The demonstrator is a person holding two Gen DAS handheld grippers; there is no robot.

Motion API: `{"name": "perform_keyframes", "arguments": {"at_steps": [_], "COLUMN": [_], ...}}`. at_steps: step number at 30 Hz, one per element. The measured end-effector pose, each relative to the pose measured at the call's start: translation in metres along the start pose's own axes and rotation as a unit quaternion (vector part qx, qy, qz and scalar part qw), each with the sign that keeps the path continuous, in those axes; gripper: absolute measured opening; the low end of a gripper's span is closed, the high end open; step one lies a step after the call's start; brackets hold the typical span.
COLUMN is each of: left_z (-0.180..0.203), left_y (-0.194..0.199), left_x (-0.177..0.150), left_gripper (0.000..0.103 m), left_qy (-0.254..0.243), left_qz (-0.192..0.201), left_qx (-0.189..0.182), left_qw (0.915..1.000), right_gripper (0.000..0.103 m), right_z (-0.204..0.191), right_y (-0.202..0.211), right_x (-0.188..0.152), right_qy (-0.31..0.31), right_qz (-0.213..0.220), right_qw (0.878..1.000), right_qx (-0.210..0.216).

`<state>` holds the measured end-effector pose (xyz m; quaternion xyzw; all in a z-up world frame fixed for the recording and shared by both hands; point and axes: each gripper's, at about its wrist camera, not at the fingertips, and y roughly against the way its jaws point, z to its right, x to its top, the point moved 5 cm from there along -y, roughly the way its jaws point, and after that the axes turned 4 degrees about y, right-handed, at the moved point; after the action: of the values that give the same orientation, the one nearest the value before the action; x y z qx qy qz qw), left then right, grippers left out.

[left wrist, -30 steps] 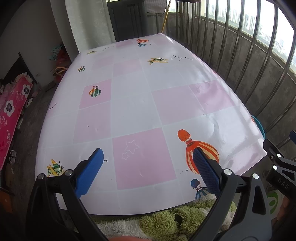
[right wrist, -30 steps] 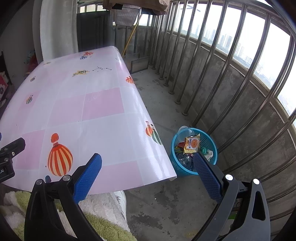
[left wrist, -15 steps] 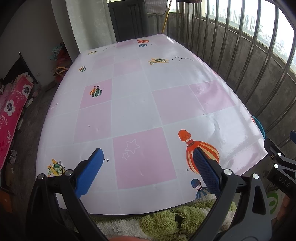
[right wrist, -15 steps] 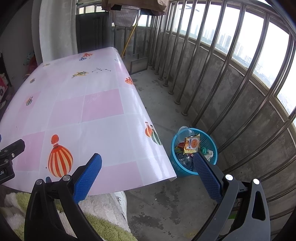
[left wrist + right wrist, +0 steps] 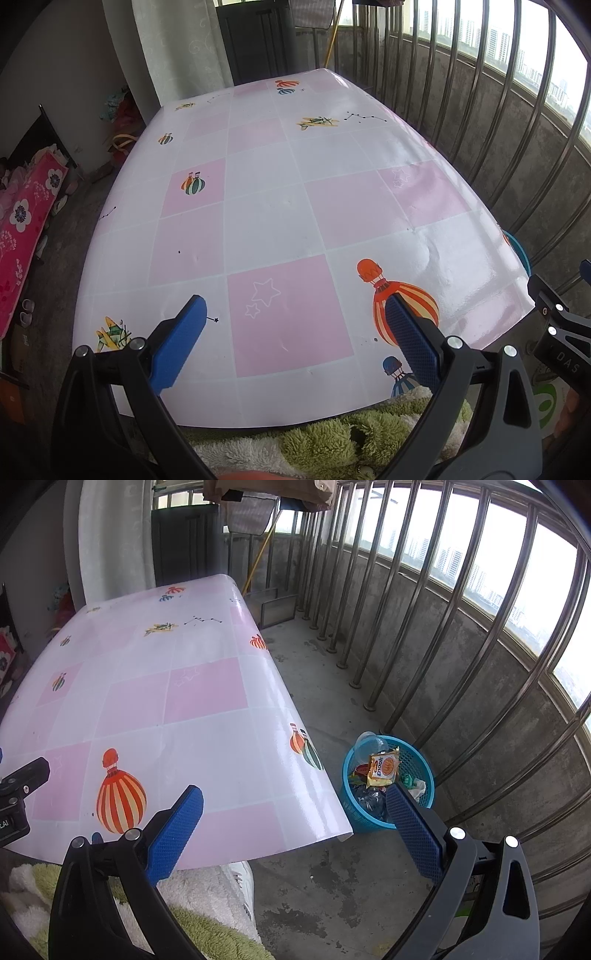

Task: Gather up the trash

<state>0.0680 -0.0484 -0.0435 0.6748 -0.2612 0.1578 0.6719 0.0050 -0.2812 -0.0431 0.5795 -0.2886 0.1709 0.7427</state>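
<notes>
Only our right wrist view shows the blue basket point(image 5: 424, 771), centre right on the floor beside the table point(image 5: 207, 738), holding a snack packet point(image 5: 384, 768) and clear plastic. Left gripper point(image 5: 295, 317) and right gripper point(image 5: 295, 805) both spread, empty.

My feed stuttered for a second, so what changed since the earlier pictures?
Nothing visibly changed. Both tools, left and right, hang open and empty over the table. The trash stays in the blue basket on the floor.
</notes>
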Motion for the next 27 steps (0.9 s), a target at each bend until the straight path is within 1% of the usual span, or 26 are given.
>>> {"name": "perform_keyframes", "arguments": {"at_steps": [27], "left_z": [-0.0020], "left_y": [0.0015], "left_x": [0.0019], "left_gripper": [0.093], "left_qy": [0.001], "left_qz": [0.002], "left_qx": [0.002], "left_qw": [1.0000], "right_gripper": [0.096], "right_z": [-0.0013], "right_y": [0.0004], "right_x": [0.0007], "right_qy": [0.000], "right_qz": [0.001], "right_qw": [1.000], "right_qx": [0.001]}}
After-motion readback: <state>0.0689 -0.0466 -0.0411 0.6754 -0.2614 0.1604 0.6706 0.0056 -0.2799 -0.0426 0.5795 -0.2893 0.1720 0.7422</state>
